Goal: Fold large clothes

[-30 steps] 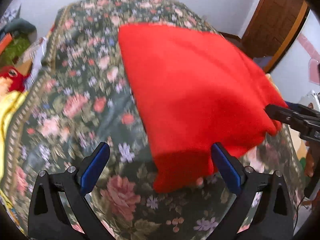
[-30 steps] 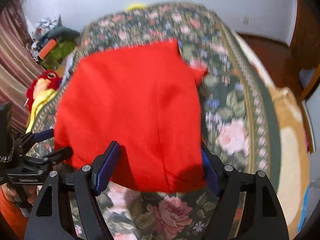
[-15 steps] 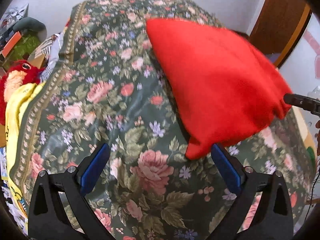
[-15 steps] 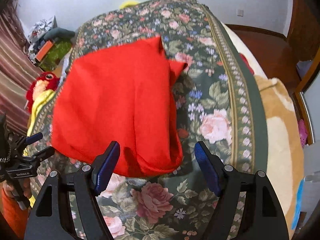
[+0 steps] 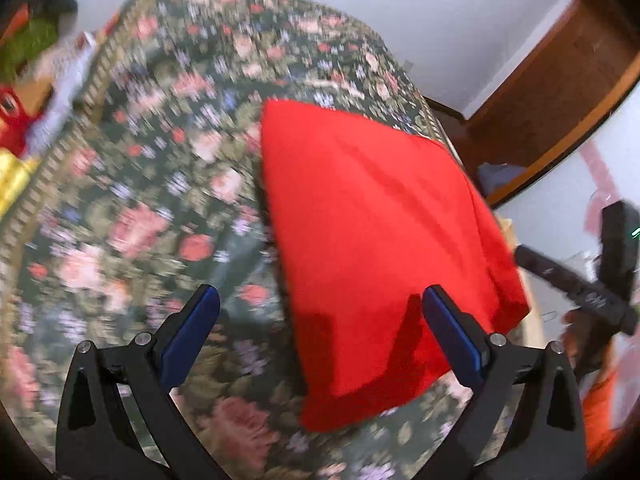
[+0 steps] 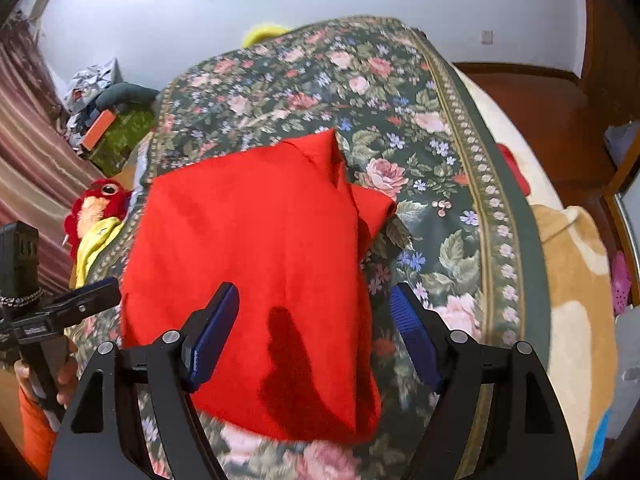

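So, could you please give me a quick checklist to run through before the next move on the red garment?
1. Left gripper free of cloth, jaws apart: ok.
2. Right gripper free of cloth, jaws apart: ok.
3. Red garment lying folded on the floral bedspread: ok.
4. Fold tidy: not ok, a flap sticks out at the far right corner.
5. Near edge of the garment square: cannot tell, left view is blurred.
6. Bedspread beside the garment free for another fold: ok.

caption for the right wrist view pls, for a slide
Open right tongs hover above a folded red garment on a floral bedspread.
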